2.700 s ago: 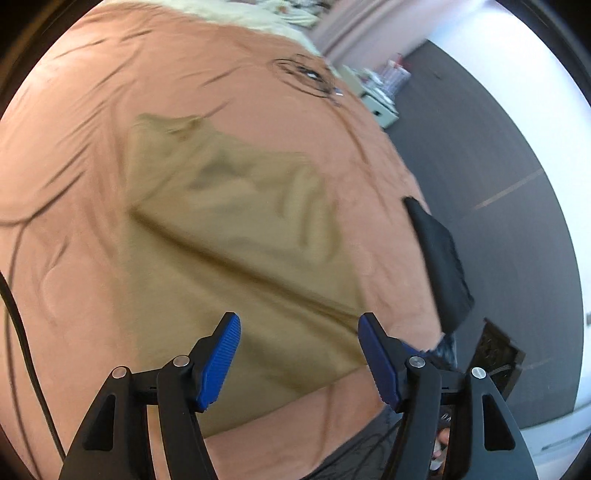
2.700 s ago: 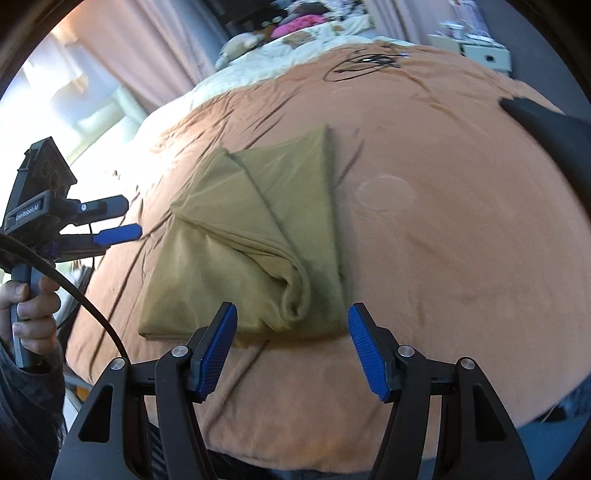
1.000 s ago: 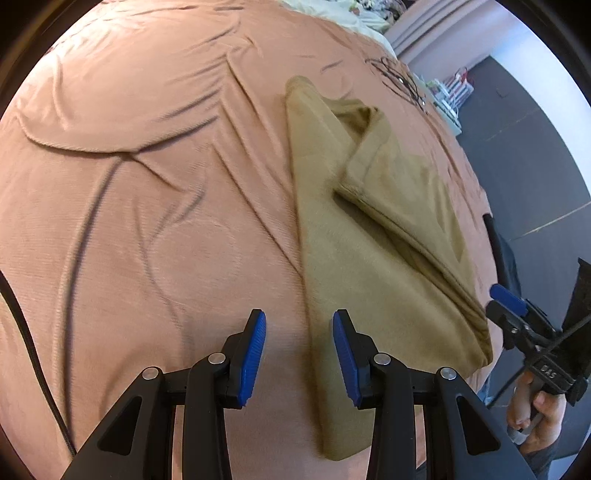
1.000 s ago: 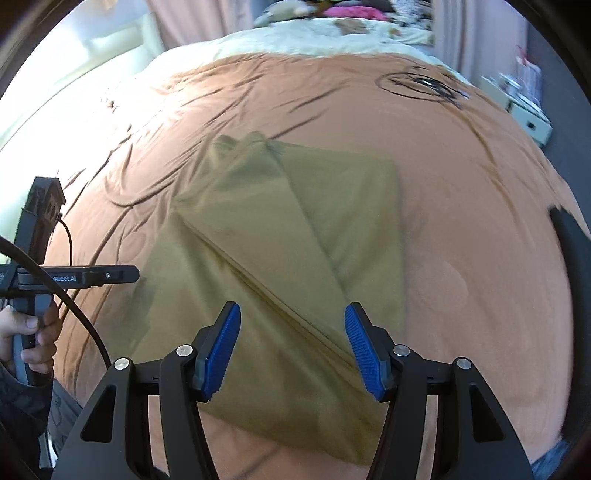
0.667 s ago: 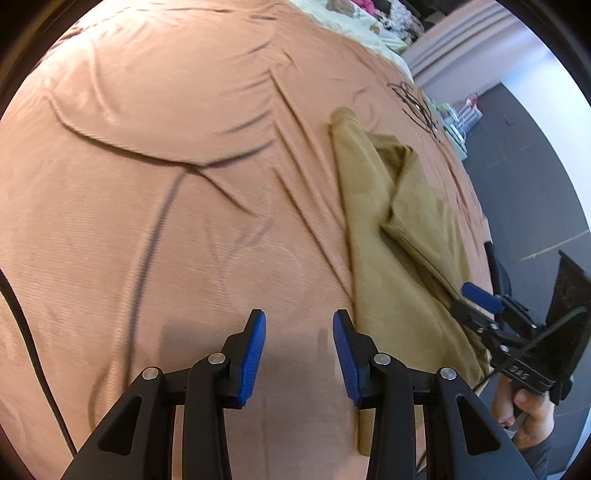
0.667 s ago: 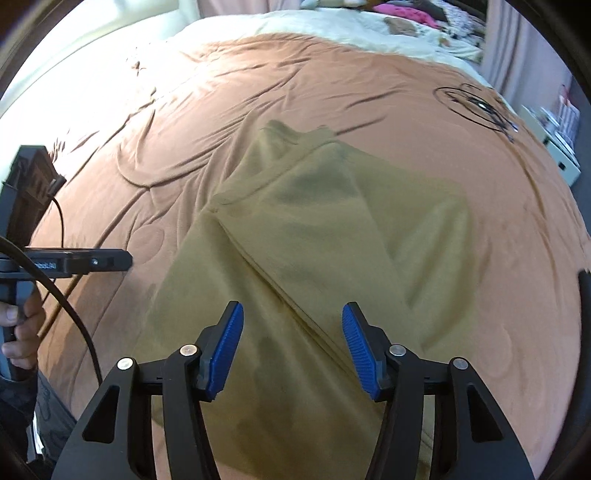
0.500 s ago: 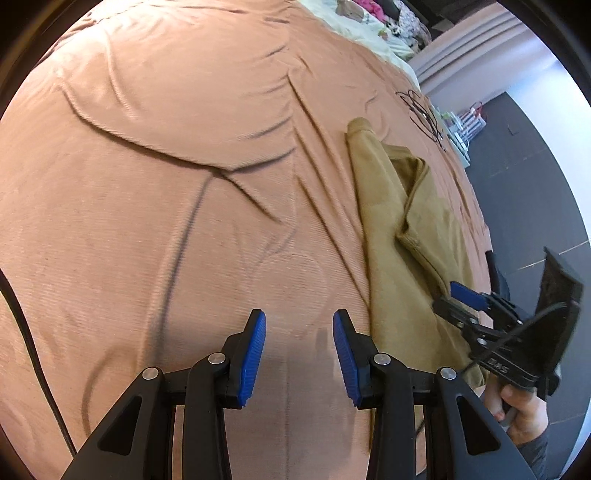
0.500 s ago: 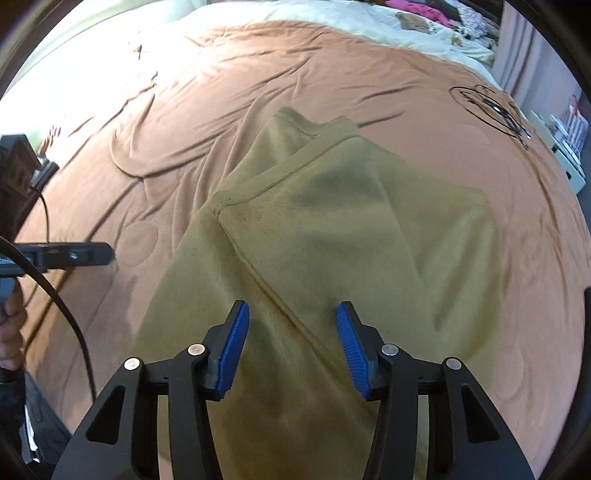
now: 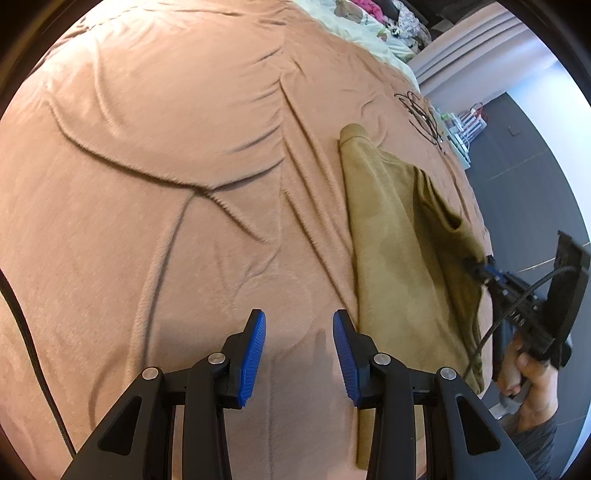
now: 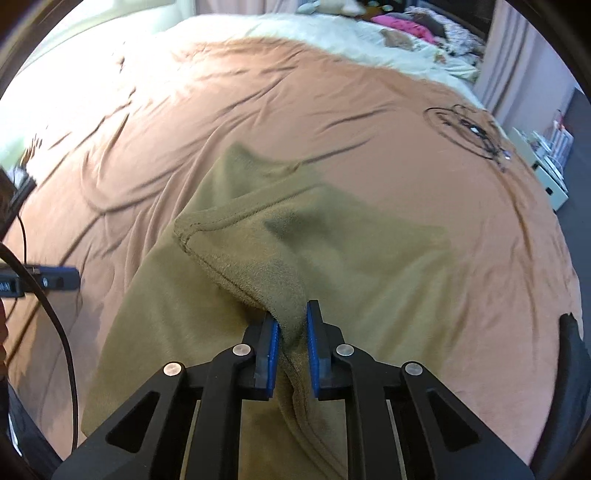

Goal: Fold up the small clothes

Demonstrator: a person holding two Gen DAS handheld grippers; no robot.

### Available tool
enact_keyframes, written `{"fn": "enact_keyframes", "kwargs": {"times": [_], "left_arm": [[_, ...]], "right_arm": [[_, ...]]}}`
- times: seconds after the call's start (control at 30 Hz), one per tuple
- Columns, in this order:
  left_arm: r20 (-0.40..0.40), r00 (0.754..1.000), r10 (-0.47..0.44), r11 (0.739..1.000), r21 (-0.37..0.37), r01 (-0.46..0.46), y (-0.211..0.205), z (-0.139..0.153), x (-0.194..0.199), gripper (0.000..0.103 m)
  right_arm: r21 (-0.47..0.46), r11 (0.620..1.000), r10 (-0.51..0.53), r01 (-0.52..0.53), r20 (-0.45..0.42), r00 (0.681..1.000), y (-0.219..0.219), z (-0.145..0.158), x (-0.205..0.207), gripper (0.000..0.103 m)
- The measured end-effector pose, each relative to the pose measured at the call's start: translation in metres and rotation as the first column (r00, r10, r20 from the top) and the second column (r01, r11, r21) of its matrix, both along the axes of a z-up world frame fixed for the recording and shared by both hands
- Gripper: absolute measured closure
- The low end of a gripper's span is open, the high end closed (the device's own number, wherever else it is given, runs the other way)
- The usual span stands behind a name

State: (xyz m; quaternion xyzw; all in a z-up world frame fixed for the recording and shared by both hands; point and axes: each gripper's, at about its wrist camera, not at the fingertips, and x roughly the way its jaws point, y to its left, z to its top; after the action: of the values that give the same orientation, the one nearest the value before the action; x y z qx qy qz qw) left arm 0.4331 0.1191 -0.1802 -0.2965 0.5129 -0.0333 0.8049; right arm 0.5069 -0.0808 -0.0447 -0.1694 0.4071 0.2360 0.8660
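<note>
While left gripper [image 9: 298, 354] hovers — right gripper [image 10: 292, 332] pinches garment [image 10: 332, 251].

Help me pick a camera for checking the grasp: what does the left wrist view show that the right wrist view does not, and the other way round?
Only the left wrist view shows the person's hand holding the right gripper's handle, and the left gripper open over bare brown blanket.

Only the right wrist view shows the right gripper, its jaws just closed, pinching a raised fold of the olive garment; also pink clothes at the bed's far end.

Both show the garment, blanket and the coiled black cable.
</note>
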Motion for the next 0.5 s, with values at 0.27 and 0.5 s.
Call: {"fn": "enact_keyframes", "kwargs": {"times": [0.27,0.5], "left_arm": [[-0.007,1.000,-0.029,0.999,0.031,0.029,-0.017,0.005,0.015,0.063],[-0.030,0.999,-0.028,0.998,0.062,0.030,-0.023,0.002,0.022,0.063]], "right_arm": [[0.066,0.995,-0.077,0.077,-0.003,0.997,-0.037,0.008,0.031,0.093],[0.099,0.981,-0.163,0.166,-0.041,0.986,-0.068,-0.010,0.063,0.094]]}}
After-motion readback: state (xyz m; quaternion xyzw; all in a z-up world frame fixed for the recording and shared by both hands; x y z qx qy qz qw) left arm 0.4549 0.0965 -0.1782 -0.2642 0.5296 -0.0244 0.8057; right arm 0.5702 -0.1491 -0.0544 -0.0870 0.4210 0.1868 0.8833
